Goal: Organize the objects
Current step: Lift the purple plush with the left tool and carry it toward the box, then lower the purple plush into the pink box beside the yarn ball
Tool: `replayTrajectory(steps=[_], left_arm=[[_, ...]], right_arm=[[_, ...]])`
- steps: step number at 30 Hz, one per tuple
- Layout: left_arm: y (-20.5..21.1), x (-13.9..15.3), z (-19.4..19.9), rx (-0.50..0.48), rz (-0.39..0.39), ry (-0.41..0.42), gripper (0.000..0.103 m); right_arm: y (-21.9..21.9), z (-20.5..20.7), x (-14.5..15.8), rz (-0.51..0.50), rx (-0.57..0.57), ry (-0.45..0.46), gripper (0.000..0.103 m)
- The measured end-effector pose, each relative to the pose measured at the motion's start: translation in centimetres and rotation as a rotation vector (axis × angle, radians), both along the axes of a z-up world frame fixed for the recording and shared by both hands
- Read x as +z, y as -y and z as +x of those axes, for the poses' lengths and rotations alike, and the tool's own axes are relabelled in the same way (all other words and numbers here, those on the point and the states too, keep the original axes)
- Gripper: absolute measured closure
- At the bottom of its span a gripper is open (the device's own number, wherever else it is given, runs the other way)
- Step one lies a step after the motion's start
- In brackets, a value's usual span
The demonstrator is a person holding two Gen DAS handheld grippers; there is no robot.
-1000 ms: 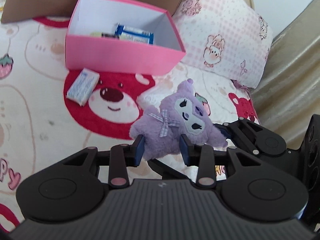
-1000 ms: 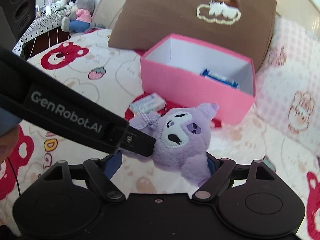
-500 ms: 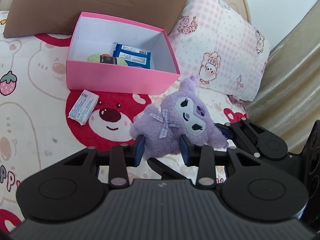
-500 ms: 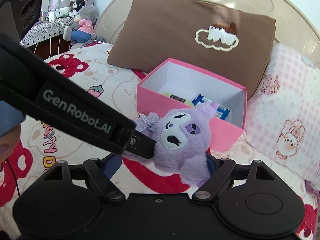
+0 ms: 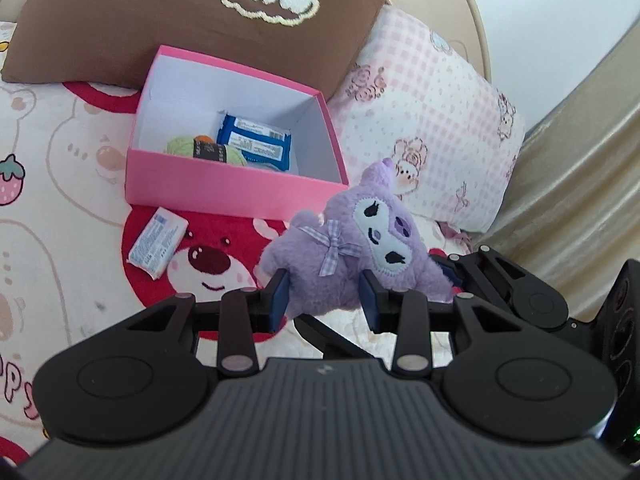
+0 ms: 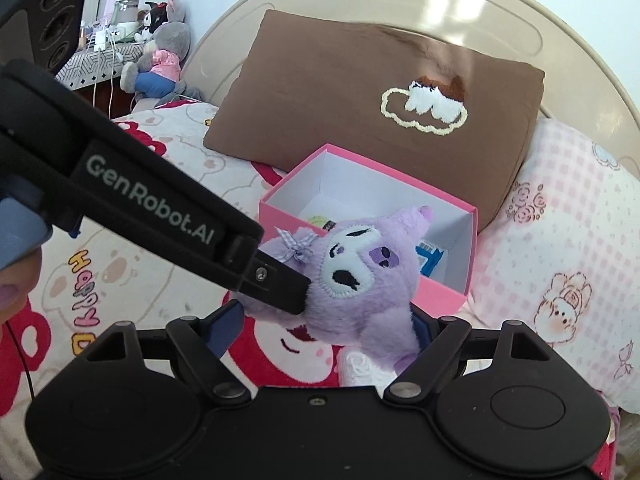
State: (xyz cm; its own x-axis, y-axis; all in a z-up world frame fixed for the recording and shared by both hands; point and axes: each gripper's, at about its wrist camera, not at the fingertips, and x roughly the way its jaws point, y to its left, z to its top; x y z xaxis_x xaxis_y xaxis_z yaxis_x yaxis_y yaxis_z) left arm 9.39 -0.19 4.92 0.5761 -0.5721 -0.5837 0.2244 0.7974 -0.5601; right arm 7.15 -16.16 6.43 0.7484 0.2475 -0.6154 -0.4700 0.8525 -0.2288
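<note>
Both tongs tilt downward over the bed, toward its headboard end. The left tongs (image 5: 324,296) pinch the purple plush toy (image 5: 352,256), lifted just short of the pink box (image 5: 236,188). The right tongs (image 6: 320,324) stand wide around the toy's other side, one pad touching, the other apart.

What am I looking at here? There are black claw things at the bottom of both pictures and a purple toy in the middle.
Those claws are two hand-held grippers, one in each of a person's hands, each with a camera looking along its fingers. One picture comes from the left gripper, the other from the right gripper. The left one pinches the purple plush toy; the right one's jaws stand wide around it, and I can't tell if they press on it. On the bed sit a pink box with snack packets inside, a white packet beside it, and a brown pillow.
</note>
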Motion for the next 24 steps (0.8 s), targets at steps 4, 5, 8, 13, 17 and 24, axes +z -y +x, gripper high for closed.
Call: replayTrajectory(steps=[4, 5, 8, 13, 17, 24], left_arm=[[-1.1, 0.4, 0.4, 0.024, 0.010, 0.016, 0.067], [-1.3, 0.4, 0.6, 0.029, 0.014, 0.014, 0.067], [-1.7, 0.3, 1.3, 0.031, 0.034, 0.008, 0.067], [-1.6, 0.0, 2.4, 0.007, 0.076, -0.003, 0.068], [-1.1, -0.1, 3.9, -0.021, 0.078, -0.010, 0.068], [-0.2, -0.3, 6.6, -0.046, 0.070, -0.023, 0.067]], right_arm=[[-0.1, 0.7, 0.2, 0.045, 0.003, 0.004, 0.019], [-0.2, 0.9, 0.1, 0.050, 0.002, 0.004, 0.019], [-0.4, 1.7, -0.2, 0.046, -0.002, -0.015, 0.023], [0.0, 2.7, -0.8, 0.049, 0.000, -0.043, 0.024], [0.5, 3.5, -0.8, 0.037, -0.009, -0.040, 0.024], [1.2, 5.9, -0.2, 0.019, -0.007, -0.043, 0.024]])
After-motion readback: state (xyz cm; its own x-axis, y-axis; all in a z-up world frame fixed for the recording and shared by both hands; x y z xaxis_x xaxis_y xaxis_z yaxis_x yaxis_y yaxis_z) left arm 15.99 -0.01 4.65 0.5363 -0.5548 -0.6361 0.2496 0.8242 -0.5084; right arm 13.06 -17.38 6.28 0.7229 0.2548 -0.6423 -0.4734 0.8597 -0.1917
